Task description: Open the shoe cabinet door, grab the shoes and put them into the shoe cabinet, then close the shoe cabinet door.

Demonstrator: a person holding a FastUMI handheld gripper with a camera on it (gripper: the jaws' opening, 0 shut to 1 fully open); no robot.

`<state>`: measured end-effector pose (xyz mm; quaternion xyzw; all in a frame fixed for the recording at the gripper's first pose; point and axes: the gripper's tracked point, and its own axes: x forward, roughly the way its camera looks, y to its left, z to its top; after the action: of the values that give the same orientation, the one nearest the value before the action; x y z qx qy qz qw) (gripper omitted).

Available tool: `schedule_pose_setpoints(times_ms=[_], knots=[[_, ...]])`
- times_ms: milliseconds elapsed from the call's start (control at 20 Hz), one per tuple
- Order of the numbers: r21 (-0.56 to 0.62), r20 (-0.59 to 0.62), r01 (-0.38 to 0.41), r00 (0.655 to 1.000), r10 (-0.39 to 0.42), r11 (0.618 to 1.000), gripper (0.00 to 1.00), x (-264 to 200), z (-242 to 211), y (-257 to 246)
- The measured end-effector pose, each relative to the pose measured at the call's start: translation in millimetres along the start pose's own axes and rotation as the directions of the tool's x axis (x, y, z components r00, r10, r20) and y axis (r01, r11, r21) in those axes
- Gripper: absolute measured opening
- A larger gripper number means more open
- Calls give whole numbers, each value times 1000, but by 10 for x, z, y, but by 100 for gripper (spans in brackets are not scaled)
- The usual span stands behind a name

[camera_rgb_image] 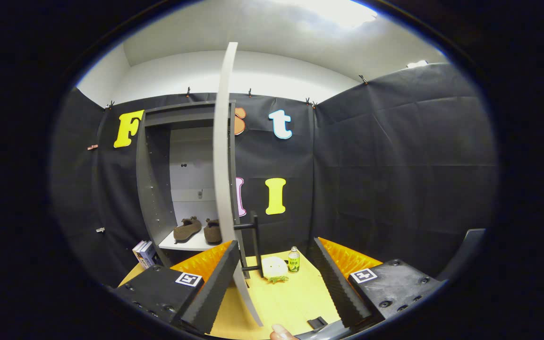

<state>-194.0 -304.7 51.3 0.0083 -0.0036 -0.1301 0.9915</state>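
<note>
Inside the shoe cabinet [158, 189] at 10 o'clock, the shoes [196, 229] rest shelved while the hand-held gripper [274, 288], spread wide, straddles the door [225, 160] edge: a glancing push may slip off.

I see matt grey cabinet door [225, 156], smooth; brown suede-looking shoes [188, 228]; ribbed matt black foam on my gripper [276, 283] fingers [213, 288]; smooth pale wood tabletop [291, 297]; glossy bottle [293, 259].
</note>
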Motion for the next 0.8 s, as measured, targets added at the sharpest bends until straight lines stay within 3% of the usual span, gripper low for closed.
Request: schedule_pose_setpoints(times_ms=[350,800], knots=[[1,-63,-178,982,177,984,97,377,-225,153],[47,-66,-234,969,236,971,98,287,-300,585]])
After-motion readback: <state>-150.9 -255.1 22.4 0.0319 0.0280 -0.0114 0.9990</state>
